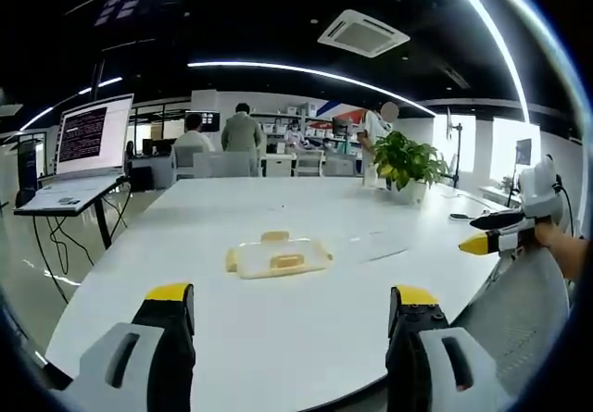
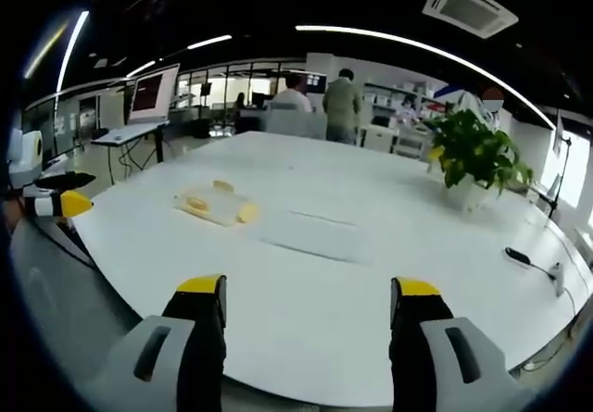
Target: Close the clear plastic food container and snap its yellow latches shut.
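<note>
Yellow latches mark out the clear plastic food container (image 1: 278, 255), which lies flat on the white table (image 1: 306, 338) towards the near edge, well apart from both tools; whether its lid is seated or merely resting cannot be told at this range. The left gripper (image 1: 292, 315) hangs over the table's near rim with its yellow-tipped jaws spread wide and holding nothing, lined up so the container sits between them further off, which reads as an approach not yet begun. The right gripper (image 2: 306, 305) is likewise released and empty, set off to the container's side, probably so each tool can take one end of the box. In the right gripper view the container (image 2: 216, 206) appears to the left, and a pale flat sheet (image 2: 313, 235) lies just beside it on the table, plainer here than from the other side. That view also shows a dark cable (image 2: 530, 262) near the far right edge. The left gripper view gives the open laptop (image 1: 88, 148) on its stand, and both views catch the potted plant (image 1: 408, 164) and people standing behind.
</note>
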`<state>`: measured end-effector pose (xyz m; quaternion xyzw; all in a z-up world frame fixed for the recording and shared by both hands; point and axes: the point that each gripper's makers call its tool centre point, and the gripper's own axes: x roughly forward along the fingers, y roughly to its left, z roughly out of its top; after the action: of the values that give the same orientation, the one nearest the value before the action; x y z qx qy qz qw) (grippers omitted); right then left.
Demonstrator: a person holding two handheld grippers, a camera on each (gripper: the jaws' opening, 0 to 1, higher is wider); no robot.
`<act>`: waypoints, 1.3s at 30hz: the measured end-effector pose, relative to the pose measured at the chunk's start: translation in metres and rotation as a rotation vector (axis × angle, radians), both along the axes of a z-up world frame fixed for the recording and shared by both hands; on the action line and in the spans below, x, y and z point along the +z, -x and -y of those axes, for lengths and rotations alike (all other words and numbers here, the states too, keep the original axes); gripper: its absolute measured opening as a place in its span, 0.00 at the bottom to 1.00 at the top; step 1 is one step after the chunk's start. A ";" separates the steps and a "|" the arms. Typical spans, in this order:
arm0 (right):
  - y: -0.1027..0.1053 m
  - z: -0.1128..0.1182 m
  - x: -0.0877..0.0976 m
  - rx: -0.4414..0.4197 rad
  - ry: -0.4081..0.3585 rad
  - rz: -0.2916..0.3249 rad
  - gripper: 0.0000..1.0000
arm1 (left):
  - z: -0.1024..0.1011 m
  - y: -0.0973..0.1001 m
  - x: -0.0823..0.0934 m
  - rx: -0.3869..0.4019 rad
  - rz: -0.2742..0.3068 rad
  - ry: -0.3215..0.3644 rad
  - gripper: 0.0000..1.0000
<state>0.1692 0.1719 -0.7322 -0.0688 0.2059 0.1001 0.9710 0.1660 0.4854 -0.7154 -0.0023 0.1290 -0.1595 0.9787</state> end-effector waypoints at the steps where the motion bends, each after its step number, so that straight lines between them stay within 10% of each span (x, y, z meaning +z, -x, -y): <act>1: 0.000 0.000 0.000 -0.001 -0.001 0.002 0.70 | 0.000 0.000 0.000 0.000 -0.001 0.000 0.83; 39: 0.001 -0.002 -0.007 0.031 0.038 -0.055 0.71 | -0.007 -0.003 0.006 0.025 0.015 -0.037 0.80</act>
<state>0.1680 0.1740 -0.7394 -0.0875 0.2331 0.1130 0.9619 0.1689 0.4920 -0.7098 0.0153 0.1244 -0.1447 0.9815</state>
